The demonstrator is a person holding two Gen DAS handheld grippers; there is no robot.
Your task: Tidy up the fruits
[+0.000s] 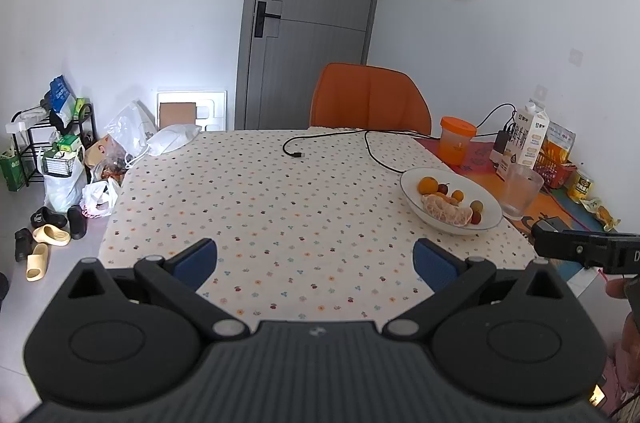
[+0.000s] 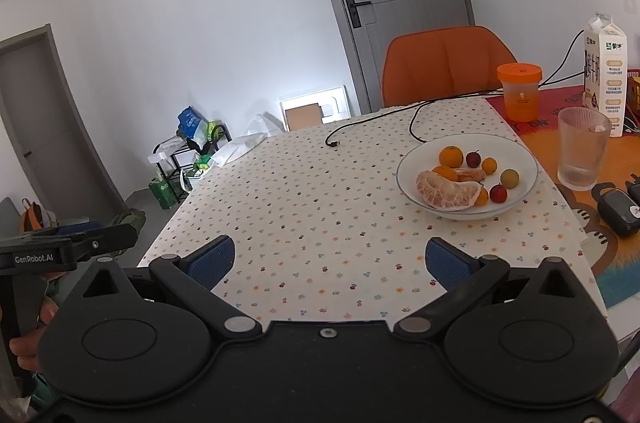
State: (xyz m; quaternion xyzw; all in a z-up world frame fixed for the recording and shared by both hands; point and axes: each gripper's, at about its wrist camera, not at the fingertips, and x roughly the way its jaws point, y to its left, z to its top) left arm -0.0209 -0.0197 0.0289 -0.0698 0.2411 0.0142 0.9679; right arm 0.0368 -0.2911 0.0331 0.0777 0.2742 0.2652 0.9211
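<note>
A white bowl [image 2: 524, 159] stands on the spotted tablecloth at the table's right side. It holds a peeled pomelo piece [image 2: 444, 194], oranges [image 2: 451, 156], small red plums [image 2: 498, 193] and small yellow fruits [image 2: 510, 178]. The bowl also shows in the left wrist view [image 1: 412, 179]. My left gripper [image 1: 316, 263] is open and empty above the near table edge, left of the bowl. My right gripper [image 2: 330, 261] is open and empty, a little short of the bowl and left of it.
A black cable [image 2: 416, 115] lies behind the bowl. A ribbed glass [image 2: 582, 153], an orange-lidded jar [image 2: 520, 91] and a milk carton [image 2: 606, 75] stand to the right. Black devices [image 2: 618, 211] lie at the right edge. An orange chair [image 2: 444, 67] faces the far side.
</note>
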